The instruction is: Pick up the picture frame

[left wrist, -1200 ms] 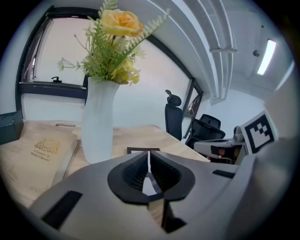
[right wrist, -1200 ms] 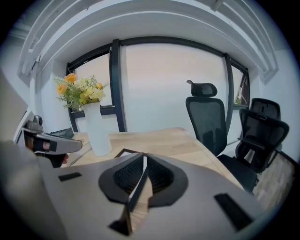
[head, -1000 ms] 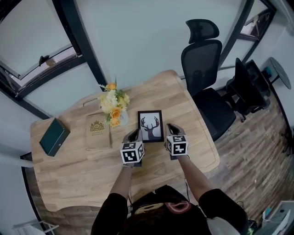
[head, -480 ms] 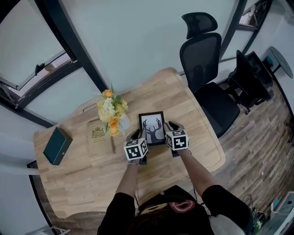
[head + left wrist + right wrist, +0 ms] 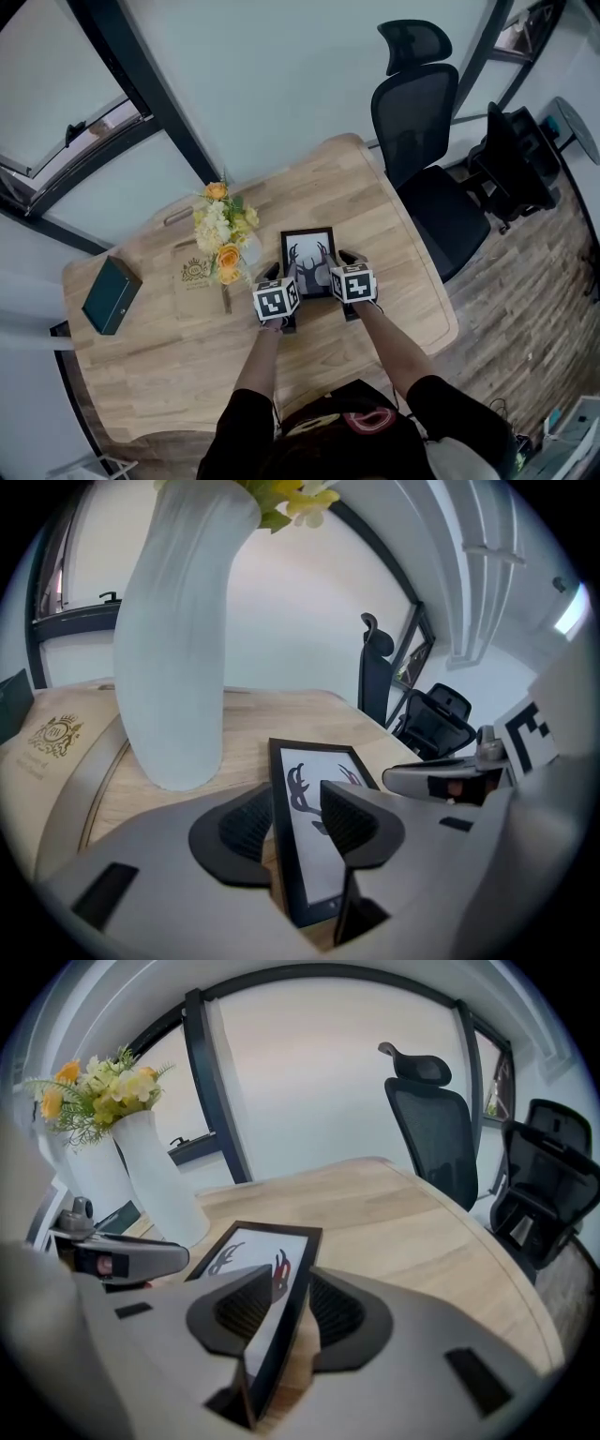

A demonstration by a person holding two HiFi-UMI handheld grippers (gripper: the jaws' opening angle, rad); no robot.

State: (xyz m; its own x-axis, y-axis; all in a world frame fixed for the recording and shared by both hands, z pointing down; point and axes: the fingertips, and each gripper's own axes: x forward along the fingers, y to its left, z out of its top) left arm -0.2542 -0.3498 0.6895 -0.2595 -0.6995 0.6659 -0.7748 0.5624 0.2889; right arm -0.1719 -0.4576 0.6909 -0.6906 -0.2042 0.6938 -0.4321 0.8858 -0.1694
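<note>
Frame on surface, one side edge inside each grip.
Left hand-held gripper and right hand-held gripper: jaws just opened wide, not pressing; close both together, lift level.

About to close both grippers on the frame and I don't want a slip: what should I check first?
1. Left gripper open, its fingers having just been opening, with the picture frame left edge between them: ok.
2. Right gripper open, likewise just been opening, frame's right edge between its fingers: ok.
3. Fingers closed on the frame: not ok, neither pair presses it yet.
4. Frame lies flat on the table: ok.
5. Vase stands apart from the left gripper, though near: ok.
6. Whether such a grip will hold: cannot tell.
</note>
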